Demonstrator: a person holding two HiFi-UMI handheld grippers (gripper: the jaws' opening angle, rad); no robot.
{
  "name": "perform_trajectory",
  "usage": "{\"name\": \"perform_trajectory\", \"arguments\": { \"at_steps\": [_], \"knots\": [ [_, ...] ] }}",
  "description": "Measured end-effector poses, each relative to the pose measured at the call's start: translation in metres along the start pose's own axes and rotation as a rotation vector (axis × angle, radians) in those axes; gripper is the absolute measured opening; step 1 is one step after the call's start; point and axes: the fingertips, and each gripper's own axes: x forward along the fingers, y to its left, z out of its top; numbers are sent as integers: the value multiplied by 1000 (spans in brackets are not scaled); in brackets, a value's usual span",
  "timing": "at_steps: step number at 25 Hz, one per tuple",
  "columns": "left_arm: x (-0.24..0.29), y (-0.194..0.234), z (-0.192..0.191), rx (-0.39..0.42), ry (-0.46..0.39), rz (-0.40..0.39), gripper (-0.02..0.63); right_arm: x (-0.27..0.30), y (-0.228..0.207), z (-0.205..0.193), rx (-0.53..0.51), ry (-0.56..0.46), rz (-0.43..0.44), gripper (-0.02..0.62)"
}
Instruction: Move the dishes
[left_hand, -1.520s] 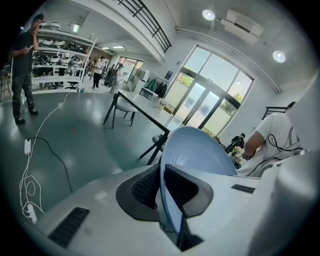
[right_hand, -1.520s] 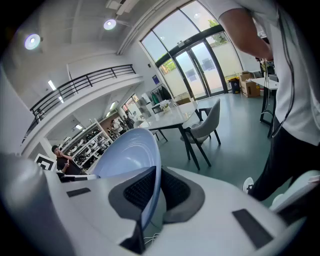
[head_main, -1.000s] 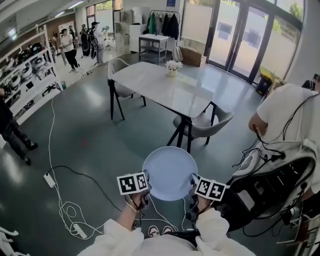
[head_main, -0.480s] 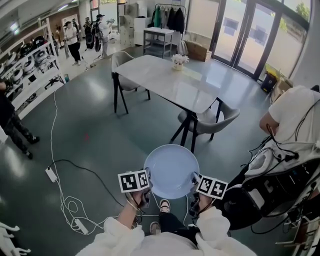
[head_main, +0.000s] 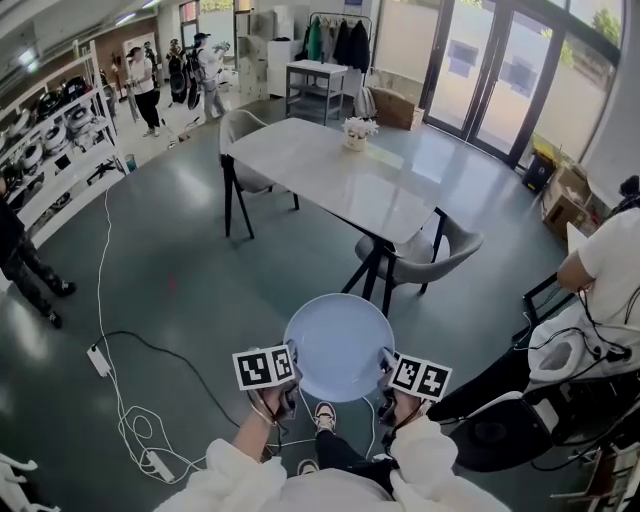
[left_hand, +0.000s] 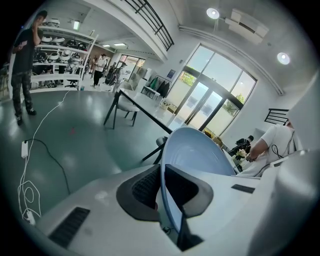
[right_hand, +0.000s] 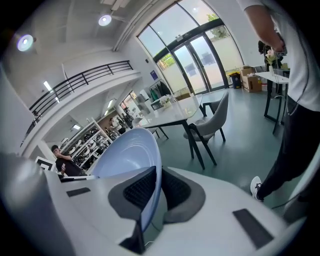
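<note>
My left tool (head_main: 291, 377) and right tool (head_main: 385, 370) clamp 1 plate (head_main: 339, 345) by its rim, mid-air; setting it down remains, I judge.

Grey-green floor (head_main: 200, 270), white cable (head_main: 100, 290) and power strip (head_main: 99, 359) lying on it, pale table (head_main: 340, 180) bearing flower pot (head_main: 356, 135)

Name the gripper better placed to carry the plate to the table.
Neither alone: left gripper and right gripper each clamp opposite rims of the plate; the table lies straight ahead. Move both together.
</note>
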Motion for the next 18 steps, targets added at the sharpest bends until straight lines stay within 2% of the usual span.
{"name": "perform_trajectory", "arguments": {
  "at_steps": [5,18],
  "knots": [
    [33,-2,23,-6,4,-6,26,26,-9,26,-2,10,-10,86],
    [118,-25,113,3,-1,-17,26,93,-24,132,-16,-3,-10,86]
  ]
}}
